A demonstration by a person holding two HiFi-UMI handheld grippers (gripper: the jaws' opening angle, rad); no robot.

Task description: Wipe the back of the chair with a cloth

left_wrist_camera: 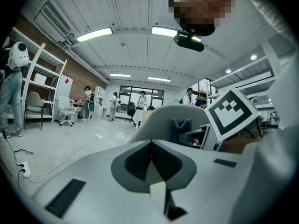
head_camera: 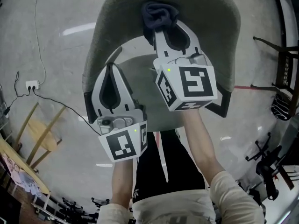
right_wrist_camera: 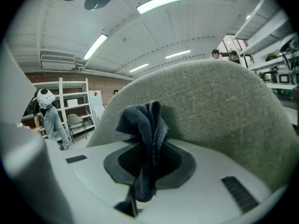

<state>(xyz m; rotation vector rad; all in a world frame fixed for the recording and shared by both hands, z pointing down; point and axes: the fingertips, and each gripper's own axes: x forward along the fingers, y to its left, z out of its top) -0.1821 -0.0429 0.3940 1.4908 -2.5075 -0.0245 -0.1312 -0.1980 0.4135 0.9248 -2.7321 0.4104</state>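
— Where's the cloth (head_camera: 160, 14)?
— Bunched in the right gripper (head_camera: 161, 31), jaws clamped on it, wad leading so it meets the chair back (head_camera: 210, 17) first. It looks pressed there, but I can't be sure it touches.
— And the left gripper (head_camera: 111, 71)?
— Jaws together, empty, near the back's left edge, likely to stay clear of the wiping.

Chair back (head_camera: 212, 17): grey-green fabric, fine weave lines.
Cloth (head_camera: 159, 12), 12 o'clock in head view: dark navy-grey, fuzzy nap.
Left gripper (head_camera: 110, 66), right gripper (head_camera: 161, 29): white shells, dark grey insets.
Marker cubes (head_camera: 194, 84): black squares on white.
Floor (head_camera: 46, 55): pale glossy grey.
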